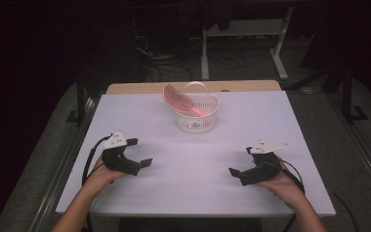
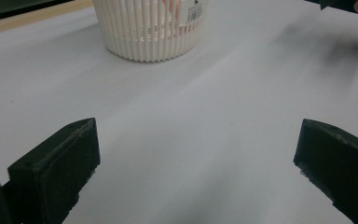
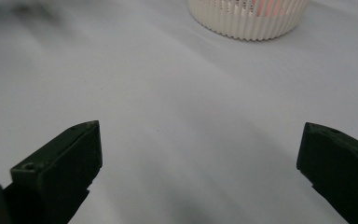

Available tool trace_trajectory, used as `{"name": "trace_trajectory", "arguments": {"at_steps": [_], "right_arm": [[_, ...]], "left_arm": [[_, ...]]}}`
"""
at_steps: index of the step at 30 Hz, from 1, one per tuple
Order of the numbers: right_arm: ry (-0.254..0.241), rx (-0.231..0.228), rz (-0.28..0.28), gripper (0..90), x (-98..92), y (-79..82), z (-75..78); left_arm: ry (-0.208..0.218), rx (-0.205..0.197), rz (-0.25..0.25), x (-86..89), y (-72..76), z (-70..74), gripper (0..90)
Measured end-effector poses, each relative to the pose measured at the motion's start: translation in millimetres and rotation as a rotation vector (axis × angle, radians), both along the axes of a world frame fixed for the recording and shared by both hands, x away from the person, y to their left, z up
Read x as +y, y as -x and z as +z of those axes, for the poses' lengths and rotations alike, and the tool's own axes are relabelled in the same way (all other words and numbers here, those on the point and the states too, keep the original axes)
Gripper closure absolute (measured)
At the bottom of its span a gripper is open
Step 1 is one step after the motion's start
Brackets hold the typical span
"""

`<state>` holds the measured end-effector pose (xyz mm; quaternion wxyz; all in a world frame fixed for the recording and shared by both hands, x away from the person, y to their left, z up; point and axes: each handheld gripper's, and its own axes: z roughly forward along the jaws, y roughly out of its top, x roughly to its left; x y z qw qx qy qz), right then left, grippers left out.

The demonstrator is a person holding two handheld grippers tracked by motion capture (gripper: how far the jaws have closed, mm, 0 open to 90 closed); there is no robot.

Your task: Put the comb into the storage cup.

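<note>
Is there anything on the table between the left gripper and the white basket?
No. In the high view and the left gripper view, just bare white table lies between the open left gripper and the white basket.

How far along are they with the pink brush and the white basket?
Looks done: the pink brush already stands tilted inside the white basket, its head leaning over the rim. In hand: nothing; the left gripper and right gripper rest open on the table, well short of the basket. What is left, if anything, I can't tell.
</note>
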<state>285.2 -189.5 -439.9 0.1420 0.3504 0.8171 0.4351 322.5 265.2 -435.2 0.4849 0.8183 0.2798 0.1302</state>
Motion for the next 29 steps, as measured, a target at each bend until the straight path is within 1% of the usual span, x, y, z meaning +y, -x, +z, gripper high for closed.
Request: {"name": "trace_trajectory", "arguments": {"at_steps": [8,14,23,25,28,29], "right_arm": [[-0.006,0.002,-0.004,0.0,-1.2,0.2,-1.3],[-0.004,0.007,-0.002,0.0,-2.1,0.4,-4.3],[-0.001,0.014,-0.005,0.0,-3.2,0.3,-6.7],[-0.002,0.015,-0.007,0.0,-3.6,0.1,-7.4],[-0.003,0.014,-0.008,0.0,-4.5,-0.2,-8.6],[-0.005,0.015,-0.010,0.0,-4.9,-0.1,-8.8]], "left_arm": [[-0.004,0.005,-0.011,4.5,9.9,-8.1,0.0],[-0.019,0.014,-0.015,8.0,15.0,-13.1,0.0],[-0.024,0.015,-0.018,9.4,14.8,-12.6,0.0],[-0.036,0.015,-0.022,9.5,14.4,-13.0,0.0],[-0.066,0.015,-0.025,9.0,14.3,-14.4,0.0],[-0.066,0.015,-0.025,9.0,14.3,-14.4,0.0]]}}
